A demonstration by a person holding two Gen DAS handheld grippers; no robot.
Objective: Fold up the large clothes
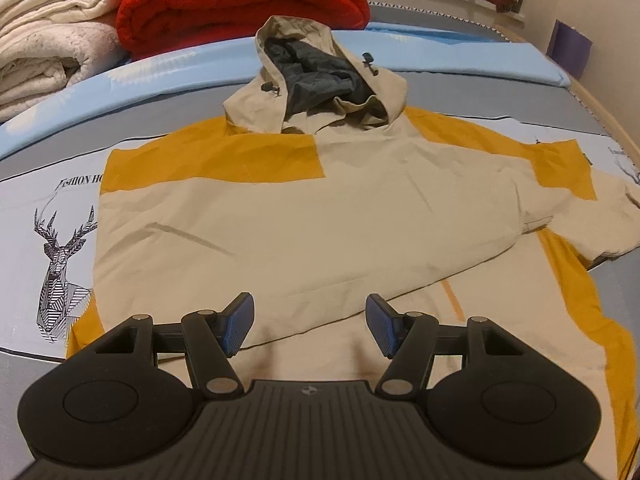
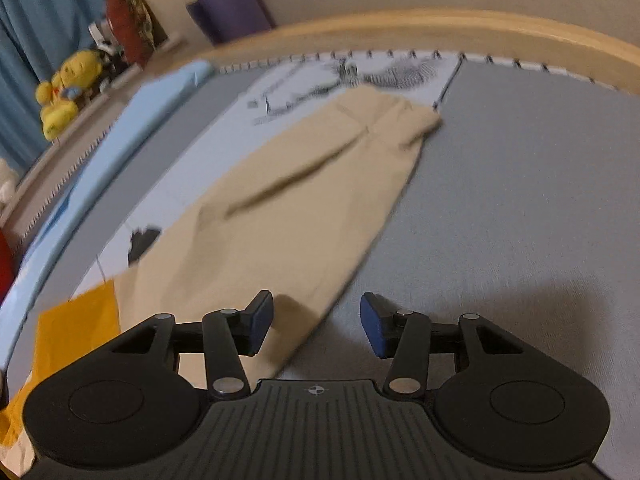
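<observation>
On the bed (image 1: 520,92), the tan and mustard hooded jacket (image 1: 320,208) lies spread flat, hood toward the red blanket (image 1: 240,0). From the jacket's hem, the left hand-held gripper (image 1: 310,328) hovers with jaws apart and nothing between them. The right hand-held gripper (image 2: 316,322), jaws likewise apart and empty, sits at the near end of the outstretched sleeve (image 2: 312,184), whose long axis runs away from it toward the bed's wooden edge, so the right hand looks nearer for folding that sleeve inward

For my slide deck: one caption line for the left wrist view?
Open left gripper hovers over a beige-and-mustard hooded jacket spread on the bed.
</observation>
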